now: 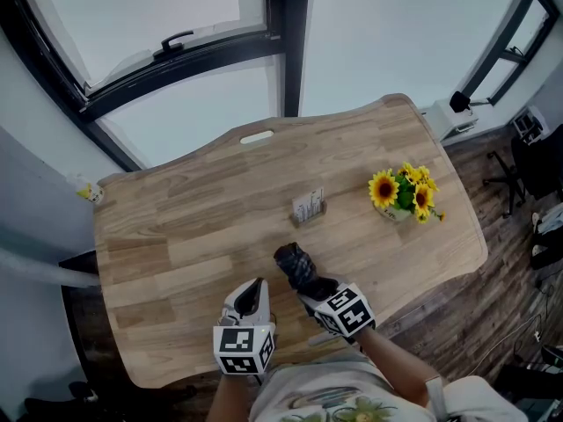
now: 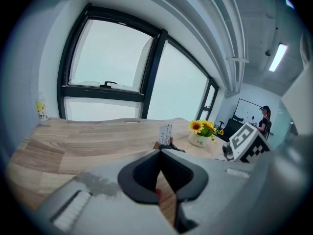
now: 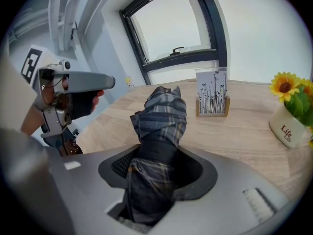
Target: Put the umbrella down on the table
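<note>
Head view, looking down on a wooden table point(image 1: 176, 236); window point(image 1: 176, 25) beyond its far edge at 12 o'clock.

Right gripper point(image 1: 314, 288) comes in over the near edge, marker cube toward the person; jaws clamped on the umbrella point(image 1: 295, 262), a folded dark plaid one; the right gripper view shows the pads pressing its sides with the bundled cloth standing out ahead of them.

Umbrella lies over the near middle of the table, its free end pointing toward 11 o'clock; it looks lifted clear of the wood, though neither view shows the underside, so contact cannot be ruled out.

Left gripper point(image 1: 254, 288) sits at 8 o'clock from the umbrella, just beside it but apart; its own view shows the two jaw tips meeting with nothing between them; closed and empty. A dark-gloved hand point(image 3: 80, 104) carries it.

Card holder point(image 1: 309, 206) stands upright at 12 o'clock from the umbrella, near but not touching; white cards with a dark grass print.

Sunflower pot point(image 1: 403, 196) at 2 o'clock from the umbrella, well apart; white pot, yellow blooms.

Small yellow bottle point(image 1: 89, 192) on the sill past the table's corner at 10 o'clock.

Office chair point(image 1: 508, 179) on the dark floor at 3 o'clock, off the table.
</note>
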Action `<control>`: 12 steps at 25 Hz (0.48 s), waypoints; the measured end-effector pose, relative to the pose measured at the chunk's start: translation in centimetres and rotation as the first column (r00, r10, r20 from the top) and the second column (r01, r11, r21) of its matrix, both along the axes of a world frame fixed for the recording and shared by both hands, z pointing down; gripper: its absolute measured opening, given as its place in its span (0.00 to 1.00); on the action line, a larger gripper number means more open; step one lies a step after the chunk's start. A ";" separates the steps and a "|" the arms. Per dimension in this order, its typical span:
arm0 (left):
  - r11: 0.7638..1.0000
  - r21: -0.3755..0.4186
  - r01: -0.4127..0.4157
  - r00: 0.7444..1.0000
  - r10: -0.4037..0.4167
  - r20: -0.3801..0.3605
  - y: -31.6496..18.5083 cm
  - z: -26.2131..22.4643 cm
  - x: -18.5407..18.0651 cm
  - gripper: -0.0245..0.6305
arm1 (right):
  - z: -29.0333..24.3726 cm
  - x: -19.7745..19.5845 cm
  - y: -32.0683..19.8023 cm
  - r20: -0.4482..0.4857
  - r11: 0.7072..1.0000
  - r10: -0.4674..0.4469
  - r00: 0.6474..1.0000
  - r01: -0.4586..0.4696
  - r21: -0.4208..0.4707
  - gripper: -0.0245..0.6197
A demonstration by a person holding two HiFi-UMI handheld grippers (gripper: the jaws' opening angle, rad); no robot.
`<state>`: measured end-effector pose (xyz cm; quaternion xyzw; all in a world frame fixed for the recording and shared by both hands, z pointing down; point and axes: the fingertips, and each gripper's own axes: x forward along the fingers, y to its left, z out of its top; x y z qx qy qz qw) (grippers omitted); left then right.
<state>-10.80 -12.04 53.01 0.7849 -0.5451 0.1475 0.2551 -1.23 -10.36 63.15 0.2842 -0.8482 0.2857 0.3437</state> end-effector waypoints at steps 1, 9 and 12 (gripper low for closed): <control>1.000 -0.001 0.000 1.000 0.000 0.000 0.0 0.1 0.0 0.04 | 0.1 0.0 0.0 -0.002 1.000 -0.001 1.000 0.001 -0.002 0.37; 1.000 -0.010 -0.004 1.000 0.004 0.000 -0.1 0.3 0.0 0.04 | 0.9 0.1 0.0 -0.014 1.000 -0.003 1.000 0.003 -0.017 0.37; 1.000 -0.013 -0.006 1.000 0.006 0.000 -0.1 0.5 0.0 0.04 | 1.3 0.1 0.1 -0.020 1.000 -0.006 1.000 0.005 -0.022 0.37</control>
